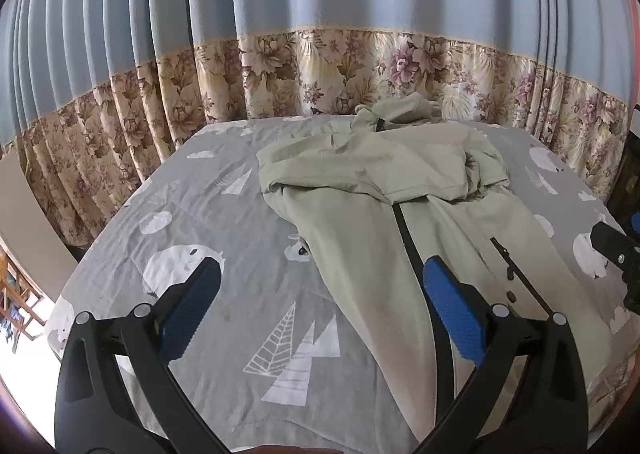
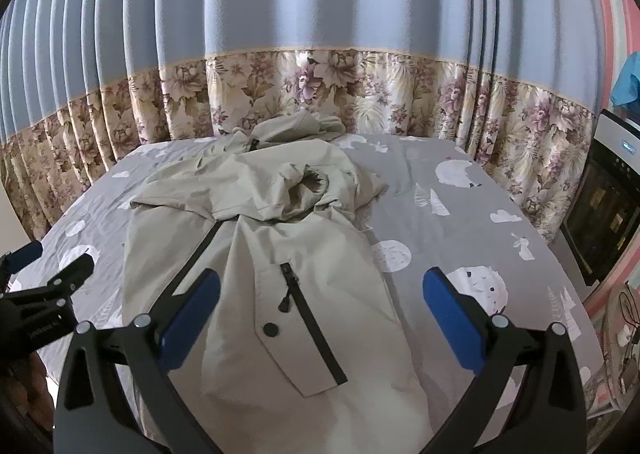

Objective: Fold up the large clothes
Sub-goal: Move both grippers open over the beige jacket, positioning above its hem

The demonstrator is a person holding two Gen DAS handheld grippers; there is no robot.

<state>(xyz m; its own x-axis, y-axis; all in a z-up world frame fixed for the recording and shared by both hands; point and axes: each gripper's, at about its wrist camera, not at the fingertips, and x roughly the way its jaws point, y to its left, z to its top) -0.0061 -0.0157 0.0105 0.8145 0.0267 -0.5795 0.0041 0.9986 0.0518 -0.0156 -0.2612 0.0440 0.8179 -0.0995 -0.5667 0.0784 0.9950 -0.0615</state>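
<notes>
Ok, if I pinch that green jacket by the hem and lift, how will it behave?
The jacket is probably floppy: it lies rumpled, sleeves bunched over its body, so it should drape and sag. It looks thin and smooth, so likely light and perhaps slippery between the open right gripper pads. The zip pull may dangle.

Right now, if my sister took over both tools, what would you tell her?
Left tool: open, empty, over the bed's near edge.
Right tool: open, empty, above the jacket's pocket side.
The pale green jacket lies crumpled on the grey bedsheet, hood end bunched toward the curtain, a sleeve piled on top.
Done: no fold visible.
Left: spread it flat, fold sleeves in, then fold the body.
</notes>
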